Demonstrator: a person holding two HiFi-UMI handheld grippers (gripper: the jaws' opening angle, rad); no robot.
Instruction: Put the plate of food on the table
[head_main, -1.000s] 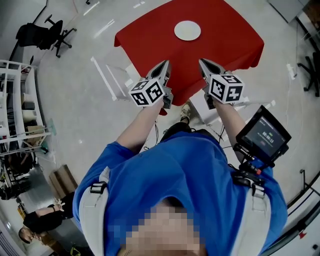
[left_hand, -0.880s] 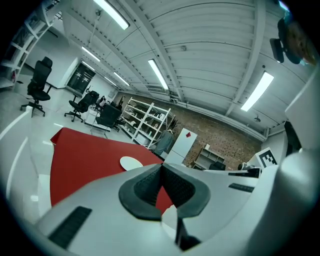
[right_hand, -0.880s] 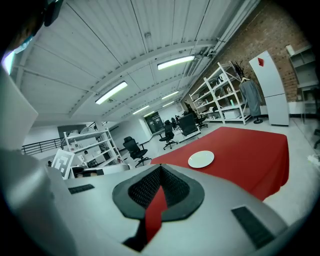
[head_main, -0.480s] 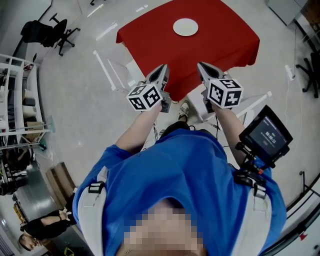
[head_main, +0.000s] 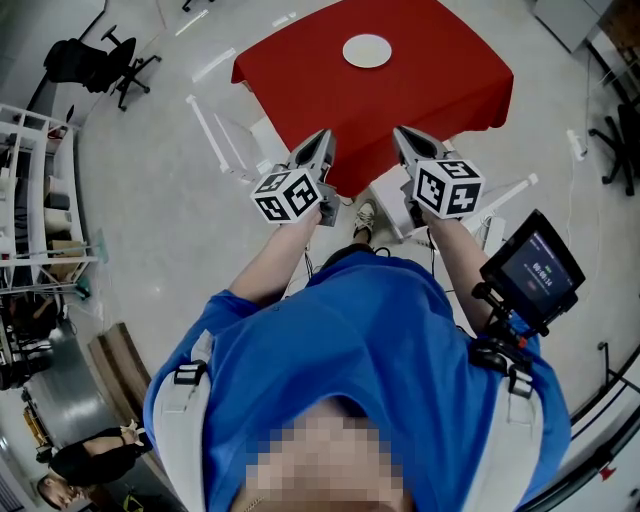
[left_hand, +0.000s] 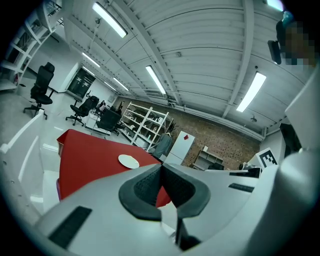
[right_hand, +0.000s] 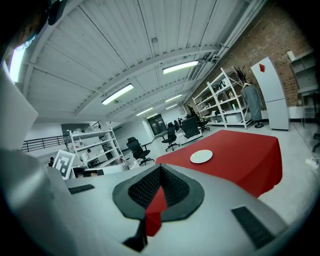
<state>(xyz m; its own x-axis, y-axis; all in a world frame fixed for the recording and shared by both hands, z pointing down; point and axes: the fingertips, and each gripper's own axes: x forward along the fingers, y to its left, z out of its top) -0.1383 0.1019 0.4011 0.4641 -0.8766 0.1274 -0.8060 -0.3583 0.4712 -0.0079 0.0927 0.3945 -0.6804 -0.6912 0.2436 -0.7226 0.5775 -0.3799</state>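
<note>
The left gripper (left_hand: 161, 167) is clenched. In its own view the two dark ribbed pads (left_hand: 146, 186) meet at the tips, with nothing gripped between them. Behind the tips the pads curve apart into a small hollow, and only a bit of red cloth shows through it.

The right gripper (right_hand: 160, 170) is in the same state, with its tips pressed together and nothing in its grasp. A wedge of the red cloth shows through the slit below the meeting point (it is background, not something held).

From the head view, both grippers are held out in front of the person in the blue shirt (head_main: 370, 360), side by side and apart from each other. The left gripper (head_main: 322, 140) and right gripper (head_main: 402, 135) both point toward the red-clothed table (head_main: 440, 75).

The white plate (head_main: 366, 50) sits on that table, well ahead of both sets of jaws and touching neither. It lies up and to the left of the left gripper's tips (left_hand: 129, 161). It lies up and to the right of the right gripper's tips (right_hand: 201, 156) (too small to tell what, if anything, lies on it).

A small monitor (head_main: 530, 265) is mounted behind the right gripper, near the person's right shoulder.
</note>
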